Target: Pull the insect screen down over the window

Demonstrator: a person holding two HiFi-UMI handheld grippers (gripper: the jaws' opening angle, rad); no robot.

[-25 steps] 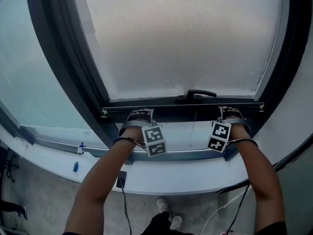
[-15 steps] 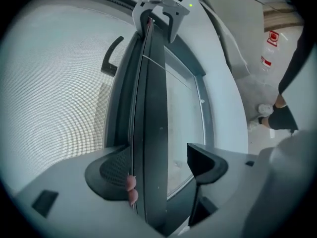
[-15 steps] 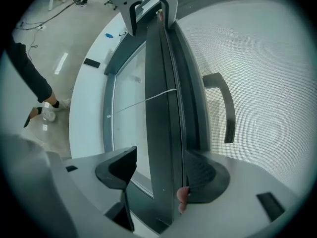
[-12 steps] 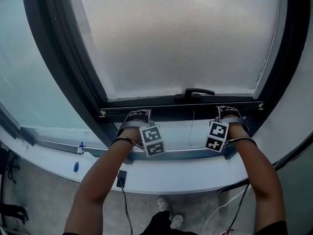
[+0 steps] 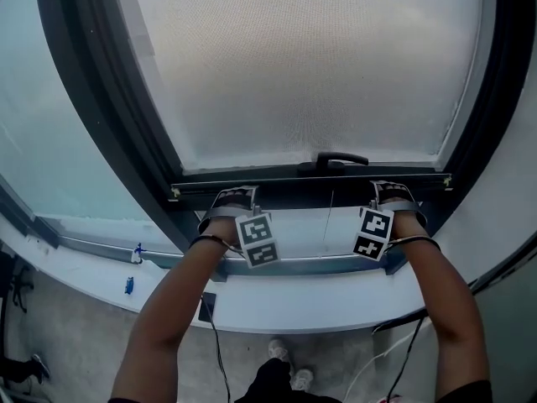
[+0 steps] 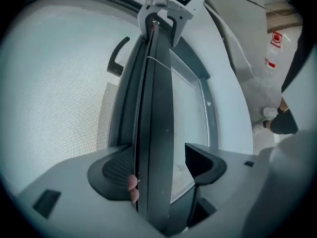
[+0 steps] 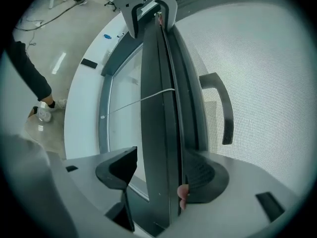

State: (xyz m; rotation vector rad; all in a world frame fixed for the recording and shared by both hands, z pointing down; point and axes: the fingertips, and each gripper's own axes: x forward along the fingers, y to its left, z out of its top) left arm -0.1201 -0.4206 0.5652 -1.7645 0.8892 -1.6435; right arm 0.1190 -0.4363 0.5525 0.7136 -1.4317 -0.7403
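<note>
A white window sill (image 5: 319, 302) curves from left to right. On its left part lie a small blue thing (image 5: 128, 285) and, to its right at the near edge, a flat dark rectangle (image 5: 207, 306).

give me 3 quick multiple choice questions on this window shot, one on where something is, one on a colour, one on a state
1. The handle sits:
a) on the sill
b) just above the bar, near its middle
c) on the floor

2. The handle is:
a) black
b) white
c) red

3. The right gripper jaws are:
a) shut on nothing
b) clamped on the handle
c) apart, astride the bar

Key:
1 b, the head view shows it over the bar's middle.
2 a, it is dark against the pale mesh.
3 c, one pad stands clear of the bar between them.
</note>
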